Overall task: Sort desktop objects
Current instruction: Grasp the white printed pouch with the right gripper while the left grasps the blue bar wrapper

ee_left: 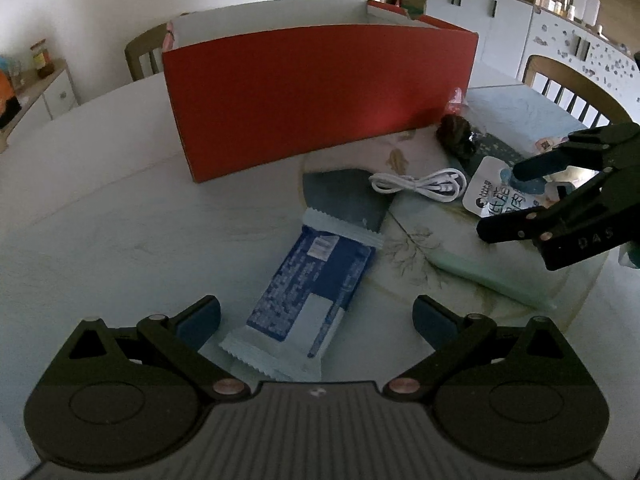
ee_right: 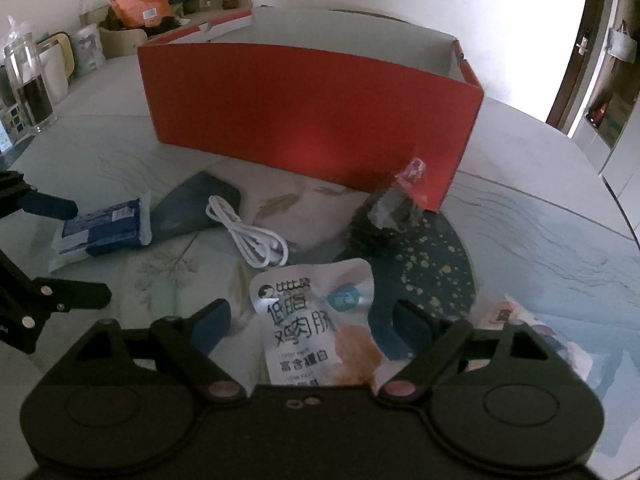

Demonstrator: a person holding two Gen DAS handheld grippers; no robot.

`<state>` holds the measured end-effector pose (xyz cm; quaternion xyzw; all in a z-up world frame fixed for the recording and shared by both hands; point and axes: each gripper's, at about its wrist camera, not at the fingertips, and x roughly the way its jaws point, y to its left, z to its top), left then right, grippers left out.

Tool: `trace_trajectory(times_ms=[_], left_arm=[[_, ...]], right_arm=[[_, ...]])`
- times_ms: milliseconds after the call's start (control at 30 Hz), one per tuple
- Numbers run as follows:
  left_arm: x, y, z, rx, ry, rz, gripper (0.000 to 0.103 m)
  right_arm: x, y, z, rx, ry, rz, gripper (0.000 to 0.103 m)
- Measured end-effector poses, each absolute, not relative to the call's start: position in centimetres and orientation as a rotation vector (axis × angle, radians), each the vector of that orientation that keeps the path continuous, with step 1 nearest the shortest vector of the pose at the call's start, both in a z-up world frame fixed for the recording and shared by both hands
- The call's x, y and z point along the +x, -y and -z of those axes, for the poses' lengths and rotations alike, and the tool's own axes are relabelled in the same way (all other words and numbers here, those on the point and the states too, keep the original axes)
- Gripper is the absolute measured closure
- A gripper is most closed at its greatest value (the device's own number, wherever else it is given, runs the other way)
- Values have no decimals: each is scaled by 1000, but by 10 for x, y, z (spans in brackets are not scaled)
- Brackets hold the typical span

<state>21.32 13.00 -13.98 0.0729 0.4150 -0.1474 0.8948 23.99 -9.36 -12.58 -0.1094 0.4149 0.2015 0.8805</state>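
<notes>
Both jaws wide. Blue snack bar [ee_left: 308, 292] dead ahead of left gripper [ee_left: 316, 320], long axis toward 1 o'clock; white pouch [ee_right: 316, 320] between right gripper [ee_right: 312, 324] jaws.

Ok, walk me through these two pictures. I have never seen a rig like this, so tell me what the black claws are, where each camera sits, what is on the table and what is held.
The black claws are two-finger grippers, one in each of a person's hands. Each picture comes from a camera on one gripper, looking along its fingers.

The left gripper is open over a blue snack bar. The right gripper is open around a white sausage pouch. Neither holds anything.

On the table also lie a coiled white cable, a dark wrapped lump and, behind them, an open red box.
</notes>
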Motion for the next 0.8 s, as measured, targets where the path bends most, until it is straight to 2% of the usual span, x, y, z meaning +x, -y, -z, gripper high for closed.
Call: trace_trajectory(times_ms=[367,567,700,800], left_arm=[[216,-131,142,141,-829,293,1],[215,-131,142,141,-819,286,3],[215,-129,139,140,-812,285,16],[215,-127,138,143,-808,292,26]], right_arm=[[246,94,132,-180,-859,-417,16],[246,97,131,-173,-849,-407,24],[245,97,130,-179,-843,-419,35],[245,96,130,-182,-843,-419,35]])
